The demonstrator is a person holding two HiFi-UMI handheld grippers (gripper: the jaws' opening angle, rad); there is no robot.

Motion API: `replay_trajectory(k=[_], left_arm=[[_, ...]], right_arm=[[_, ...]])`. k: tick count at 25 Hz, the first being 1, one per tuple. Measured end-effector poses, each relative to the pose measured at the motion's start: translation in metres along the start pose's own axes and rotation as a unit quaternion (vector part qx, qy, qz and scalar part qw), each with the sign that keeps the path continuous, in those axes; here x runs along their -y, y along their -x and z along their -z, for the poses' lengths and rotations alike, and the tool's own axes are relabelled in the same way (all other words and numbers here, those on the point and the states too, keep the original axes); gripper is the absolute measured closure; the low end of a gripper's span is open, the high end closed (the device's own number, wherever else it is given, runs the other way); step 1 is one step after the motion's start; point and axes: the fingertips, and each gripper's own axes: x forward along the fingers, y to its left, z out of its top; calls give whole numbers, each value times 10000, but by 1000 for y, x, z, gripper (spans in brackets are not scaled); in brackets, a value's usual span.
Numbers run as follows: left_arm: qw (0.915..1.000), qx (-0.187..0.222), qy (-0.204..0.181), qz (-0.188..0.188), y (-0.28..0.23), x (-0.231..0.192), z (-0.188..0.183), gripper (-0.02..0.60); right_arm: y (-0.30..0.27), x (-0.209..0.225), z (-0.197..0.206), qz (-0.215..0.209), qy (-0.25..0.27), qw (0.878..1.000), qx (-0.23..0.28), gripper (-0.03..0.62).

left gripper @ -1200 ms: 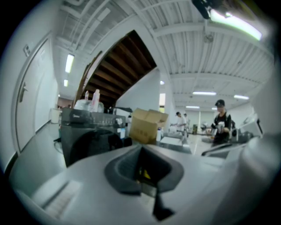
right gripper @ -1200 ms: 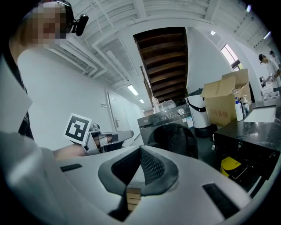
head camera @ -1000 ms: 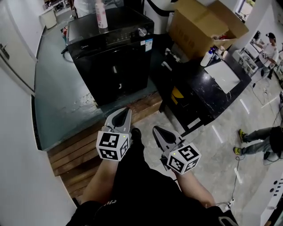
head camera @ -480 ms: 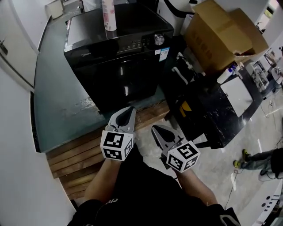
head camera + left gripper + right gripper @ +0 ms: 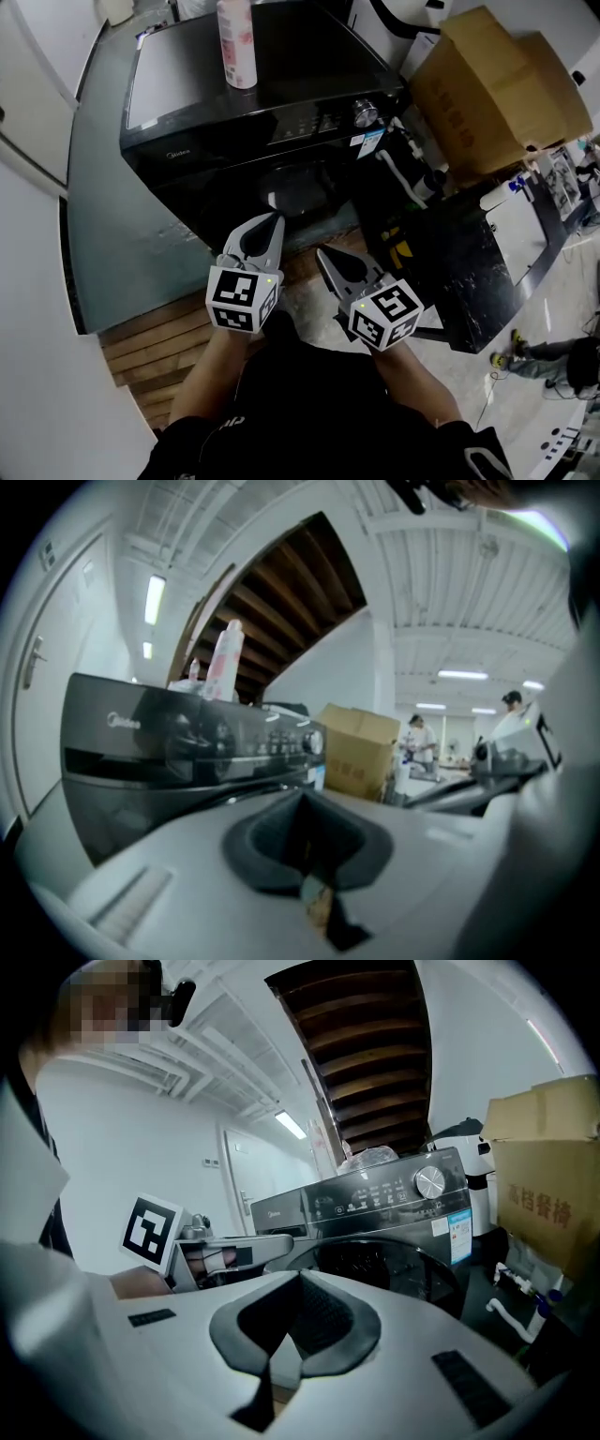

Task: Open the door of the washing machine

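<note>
Closer than a second ago, the left tongs (image 5: 270,221) and right tongs (image 5: 325,255), both clenched on nothing, point at the washing machine (image 5: 216,103), which stands upright just ahead. Its round door (image 5: 298,187) is shut and faces the person.

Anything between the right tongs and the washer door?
Nothing. In the right gripper view the shut right tongs face the round door with only open air between them; the head view shows the same bare gap.
</note>
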Motion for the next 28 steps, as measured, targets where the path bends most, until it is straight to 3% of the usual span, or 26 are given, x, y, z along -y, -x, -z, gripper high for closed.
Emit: replay_trajectory(k=[12,21,28], left_arm=[[9996,-136,165,-195,-44,-26,-2,572],[9972,-153,299,-671,-79,-29,-11,572],[9962,-249,315,-778,-106,-21,-12,572]], right_arm=[[-40,57,-11,-62,129,9993,-335,597],[-65,120,-23,-372,584,9947,-757,559],[-83,177,-18,-370,1119,9854,-1225,516]])
